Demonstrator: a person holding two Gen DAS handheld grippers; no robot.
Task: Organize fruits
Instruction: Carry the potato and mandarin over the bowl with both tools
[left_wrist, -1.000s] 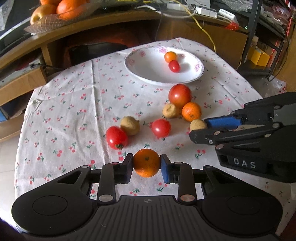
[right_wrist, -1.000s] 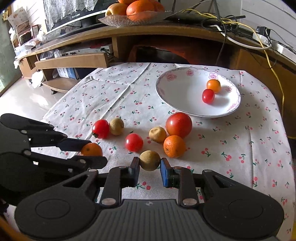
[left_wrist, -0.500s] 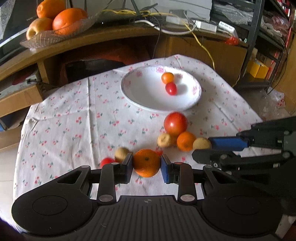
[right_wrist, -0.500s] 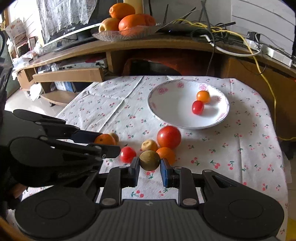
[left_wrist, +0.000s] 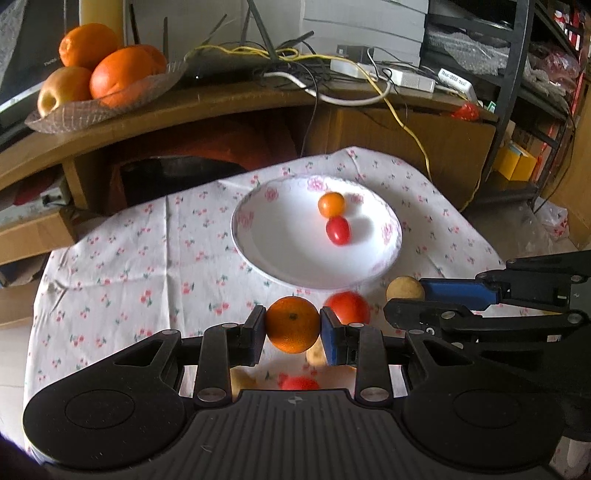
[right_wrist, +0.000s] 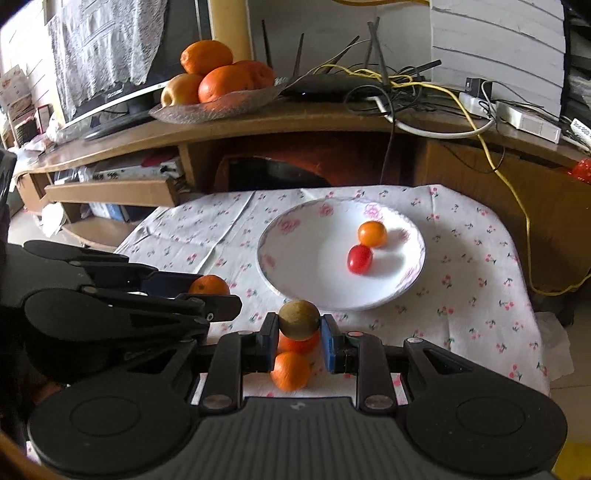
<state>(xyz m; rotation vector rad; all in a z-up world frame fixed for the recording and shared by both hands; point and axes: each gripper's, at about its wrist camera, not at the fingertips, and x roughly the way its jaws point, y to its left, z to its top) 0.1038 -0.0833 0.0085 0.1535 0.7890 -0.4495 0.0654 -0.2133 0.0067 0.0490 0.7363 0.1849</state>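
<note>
As both grippers are loaded and raised off the cloth, the relation that matters is carried fruit to plate: the plate lies ahead of both, beyond the fingertips.

Left wrist view. Left gripper (left_wrist: 293, 325): clamped on a mandarin (left_wrist: 293, 324), pads on its two sides. White floral plate (left_wrist: 258, 254) ahead and slightly right; contents, one small orange tomato (left_wrist: 331, 204) touching one red cherry tomato (left_wrist: 338, 230). Large red tomato (left_wrist: 347, 306) on the tablecloth (left_wrist: 147, 266) between mandarin and plate rim. Right gripper (left_wrist: 406, 295) enters from the right, gripping a brown kiwi-like fruit (left_wrist: 404, 289) just beside the plate's near-right rim.

Right wrist view. Right gripper (right_wrist: 299, 321): closed on the brown fruit (right_wrist: 299, 319), at the plate's (right_wrist: 295, 288) near rim, so the nearer tool, by my judgement. Loose orange fruit (right_wrist: 290, 370) on the cloth below. Left gripper (right_wrist: 218, 295) with mandarin (right_wrist: 208, 285) to the left, farther from the plate.

Glass dish (right_wrist: 221, 107) on the shelf behind: oranges and an apple.
</note>
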